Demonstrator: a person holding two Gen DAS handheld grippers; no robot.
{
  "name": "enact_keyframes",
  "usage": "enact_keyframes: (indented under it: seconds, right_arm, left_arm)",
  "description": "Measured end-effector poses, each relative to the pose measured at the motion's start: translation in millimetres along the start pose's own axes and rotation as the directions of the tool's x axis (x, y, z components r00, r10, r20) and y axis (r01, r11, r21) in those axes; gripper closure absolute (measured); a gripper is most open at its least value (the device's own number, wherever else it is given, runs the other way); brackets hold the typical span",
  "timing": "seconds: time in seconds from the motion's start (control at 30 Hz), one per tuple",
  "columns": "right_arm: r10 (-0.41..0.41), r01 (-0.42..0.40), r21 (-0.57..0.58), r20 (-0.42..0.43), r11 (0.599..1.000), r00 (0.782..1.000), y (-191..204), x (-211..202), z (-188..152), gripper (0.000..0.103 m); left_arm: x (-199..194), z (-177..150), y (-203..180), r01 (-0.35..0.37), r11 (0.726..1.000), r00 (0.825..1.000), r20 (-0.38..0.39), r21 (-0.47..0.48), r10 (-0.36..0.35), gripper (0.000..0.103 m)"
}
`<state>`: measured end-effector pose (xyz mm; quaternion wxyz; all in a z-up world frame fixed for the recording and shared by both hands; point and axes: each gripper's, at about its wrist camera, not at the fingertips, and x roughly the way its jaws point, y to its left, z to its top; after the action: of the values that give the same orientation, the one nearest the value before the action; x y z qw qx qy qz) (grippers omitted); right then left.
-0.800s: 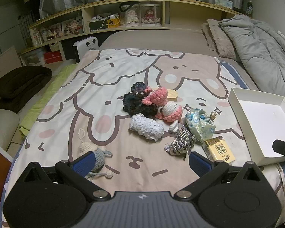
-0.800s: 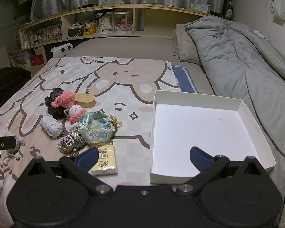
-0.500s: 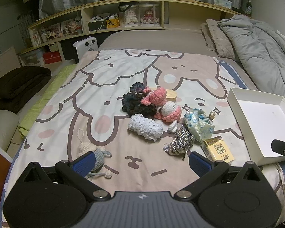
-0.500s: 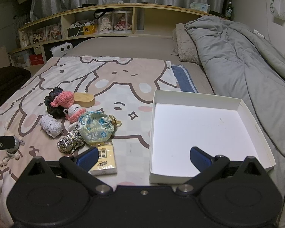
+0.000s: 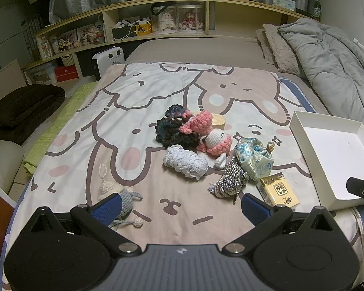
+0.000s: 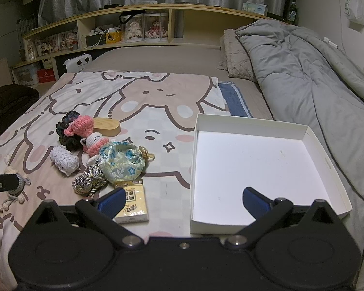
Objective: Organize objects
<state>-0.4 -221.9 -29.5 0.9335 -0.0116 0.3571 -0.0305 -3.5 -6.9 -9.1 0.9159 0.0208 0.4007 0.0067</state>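
Not started — white box (image 6: 259, 169) empty, toys, pouch (image 6: 121, 161) & tissue pack (image 6: 133, 200) all on bed. Both grippers' jaws apart, holding nothing: left gripper (image 5: 180, 205), right gripper (image 6: 183, 200).

Bed (image 6: 172, 58) with cartoon blanket (image 5: 138, 101), crochet toys (image 5: 201, 131), white box (image 6: 259, 167), grey duvet (image 6: 310, 77).
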Motion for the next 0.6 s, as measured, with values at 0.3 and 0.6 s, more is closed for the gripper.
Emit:
enact_keyframes:
  seconds: [0.3,0.6]
  right_arm:
    - [0.000,0.000,0.000,-0.003,1.000,1.000,-4,3,-7,0.000]
    - [-0.002,0.002,-0.001,-0.009,1.000,1.000,-7,4,-10,0.000]
  left_arm:
    - [0,1,1,-0.001,1.000,1.000,0.000,-0.001,0.001,0.000]
    - [0,1,0,-0.001,1.000,1.000,-0.001,-0.001,0.001,0.000]
